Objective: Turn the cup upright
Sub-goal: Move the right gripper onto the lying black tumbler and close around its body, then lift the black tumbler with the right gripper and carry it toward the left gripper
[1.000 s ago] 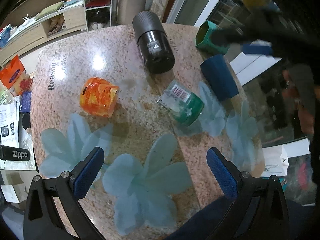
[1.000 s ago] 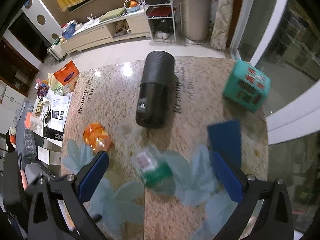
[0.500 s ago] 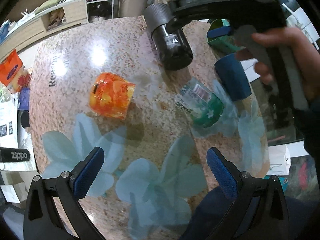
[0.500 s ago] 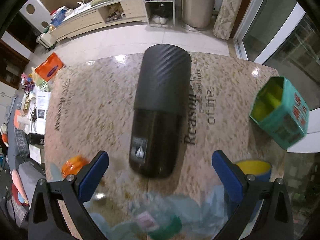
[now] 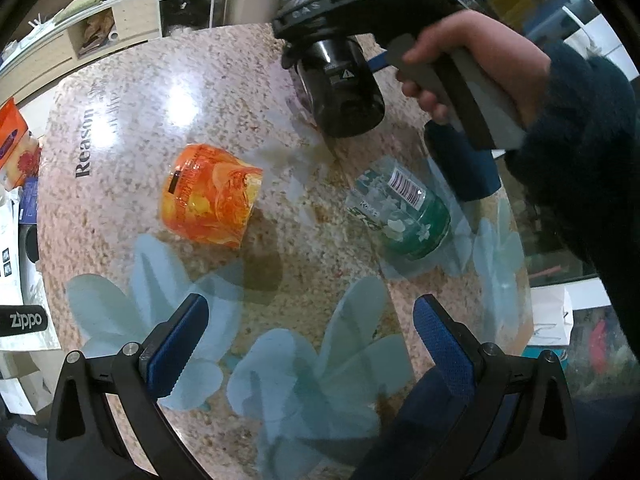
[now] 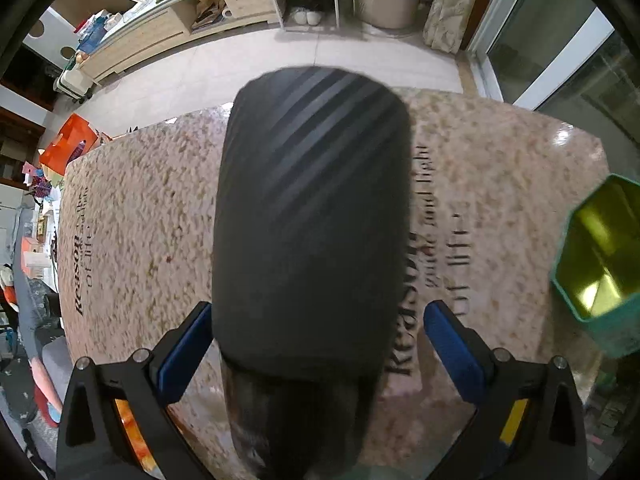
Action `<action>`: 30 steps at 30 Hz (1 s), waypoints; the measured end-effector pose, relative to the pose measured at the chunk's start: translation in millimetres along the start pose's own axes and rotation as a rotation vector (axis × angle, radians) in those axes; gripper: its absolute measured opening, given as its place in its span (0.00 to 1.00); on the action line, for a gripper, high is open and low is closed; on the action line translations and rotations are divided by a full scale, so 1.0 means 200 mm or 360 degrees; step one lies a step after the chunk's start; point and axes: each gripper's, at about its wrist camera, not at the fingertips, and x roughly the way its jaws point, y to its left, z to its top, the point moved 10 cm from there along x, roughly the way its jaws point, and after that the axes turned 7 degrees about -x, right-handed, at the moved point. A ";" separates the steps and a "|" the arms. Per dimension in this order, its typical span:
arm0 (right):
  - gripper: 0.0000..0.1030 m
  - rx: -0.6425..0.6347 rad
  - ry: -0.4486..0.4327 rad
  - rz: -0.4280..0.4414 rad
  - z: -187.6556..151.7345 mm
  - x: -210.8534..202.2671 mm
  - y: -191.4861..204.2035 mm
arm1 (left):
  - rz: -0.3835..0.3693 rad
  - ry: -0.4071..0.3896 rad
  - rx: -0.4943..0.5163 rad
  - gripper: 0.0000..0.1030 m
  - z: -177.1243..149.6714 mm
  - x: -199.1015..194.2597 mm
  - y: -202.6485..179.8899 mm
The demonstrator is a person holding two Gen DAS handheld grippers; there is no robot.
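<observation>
The black cup (image 6: 312,240) lies on its side on the table (image 6: 132,216), between the wide-open right gripper (image 6: 316,344) fingers. The left gripper (image 5: 312,344) hangs wide open, empty, well short of it.

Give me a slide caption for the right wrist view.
Open right gripper straddles the black cup lying on the speckled table.

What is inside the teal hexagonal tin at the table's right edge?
The teal hexagonal tin shows only a shiny yellow-gold lining; no contents are visible. Its deepest part is hidden by its near wall.
</observation>
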 end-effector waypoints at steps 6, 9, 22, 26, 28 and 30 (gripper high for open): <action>0.99 -0.0038 0.0058 -0.0073 0.03 0.05 -0.02 | -0.0019 0.0015 -0.0019 1.00 0.01 0.03 0.02; 0.91 -0.0067 0.0072 -0.0118 0.04 0.05 -0.04 | -0.0032 0.0011 -0.0033 1.00 0.00 0.03 0.02; 0.73 -0.0185 -0.0053 -0.0066 0.00 -0.05 -0.14 | -0.0029 -0.0006 -0.0094 1.00 -0.03 -0.01 0.12; 0.73 -0.0165 -0.0094 -0.0063 -0.08 -0.11 -0.15 | -0.0004 -0.0002 -0.0103 1.00 -0.03 -0.01 0.14; 0.73 -0.0143 -0.0126 -0.0052 -0.12 -0.17 -0.18 | 0.0015 -0.0009 -0.0111 1.00 -0.03 -0.03 0.15; 0.73 -0.0135 -0.0147 -0.0041 -0.16 -0.21 -0.17 | 0.0026 -0.0018 -0.0122 1.00 -0.03 -0.05 0.16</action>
